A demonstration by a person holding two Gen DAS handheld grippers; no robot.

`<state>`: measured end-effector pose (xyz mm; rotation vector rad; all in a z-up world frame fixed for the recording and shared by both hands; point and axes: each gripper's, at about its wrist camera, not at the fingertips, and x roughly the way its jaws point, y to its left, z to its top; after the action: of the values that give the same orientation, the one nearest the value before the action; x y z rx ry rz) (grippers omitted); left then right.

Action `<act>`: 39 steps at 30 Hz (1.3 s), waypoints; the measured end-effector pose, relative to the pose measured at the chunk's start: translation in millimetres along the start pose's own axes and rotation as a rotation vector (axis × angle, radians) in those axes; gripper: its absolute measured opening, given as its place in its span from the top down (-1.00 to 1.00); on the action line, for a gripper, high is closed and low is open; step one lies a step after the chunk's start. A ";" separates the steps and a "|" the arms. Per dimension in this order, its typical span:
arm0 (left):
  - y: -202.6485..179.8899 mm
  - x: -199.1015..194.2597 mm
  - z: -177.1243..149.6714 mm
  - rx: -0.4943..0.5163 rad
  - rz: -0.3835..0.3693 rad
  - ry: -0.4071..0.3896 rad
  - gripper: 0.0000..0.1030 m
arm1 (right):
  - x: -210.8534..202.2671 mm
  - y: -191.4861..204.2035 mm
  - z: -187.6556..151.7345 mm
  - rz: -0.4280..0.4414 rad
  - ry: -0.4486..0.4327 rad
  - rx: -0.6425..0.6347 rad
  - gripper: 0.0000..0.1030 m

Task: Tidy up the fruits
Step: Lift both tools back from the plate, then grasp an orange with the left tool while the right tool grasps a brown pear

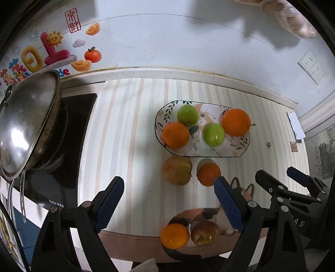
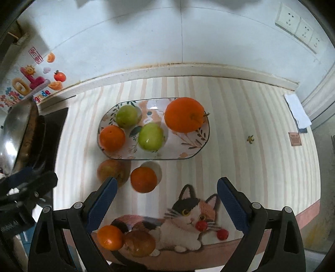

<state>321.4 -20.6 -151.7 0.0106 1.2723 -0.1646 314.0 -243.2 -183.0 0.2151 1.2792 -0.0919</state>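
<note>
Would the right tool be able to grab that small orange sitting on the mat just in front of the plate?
Probably yes. The right tool is open and empty above the striped mat, and the small orange lies loose ahead of its fingers, apart from the reddish-green apple and the oval floral plate.

Red seal stamp with two Chinese characters on the wall, colourful wall decal with letters ending "de", white "Royalstar" brand lettering on the black cooktop, small wall label illegible
</note>
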 end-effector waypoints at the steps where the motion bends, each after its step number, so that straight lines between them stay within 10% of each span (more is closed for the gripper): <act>1: 0.0 -2.2 -3.2 0.000 -0.001 -0.001 -0.71 | -5.0 -0.6 -4.1 0.007 -0.002 0.005 -0.90; 6: 5.7 1.4 -23.4 -0.012 -0.008 0.026 -0.71 | -9.6 0.8 -24.4 0.064 0.046 0.022 -0.91; 18: 29.0 69.2 -81.8 -0.072 0.026 0.209 -0.80 | 112.0 17.3 -113.7 0.260 0.461 0.017 -0.88; 21: 30.0 84.7 -90.7 -0.089 0.010 0.265 -0.80 | 131.7 17.7 -120.3 0.297 0.497 0.048 -0.31; 33: -4.7 158.9 -119.7 -0.096 -0.117 0.516 -0.78 | 111.0 -10.0 -110.2 0.138 0.405 -0.002 -0.29; 39: -11.2 168.5 -118.9 -0.091 -0.071 0.487 -0.24 | 116.3 -20.7 -111.7 0.147 0.410 0.022 -0.30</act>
<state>254.8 -39.7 -346.3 -0.0772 1.7667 -0.1714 238.6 -234.0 -326.7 0.3590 1.6659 0.0677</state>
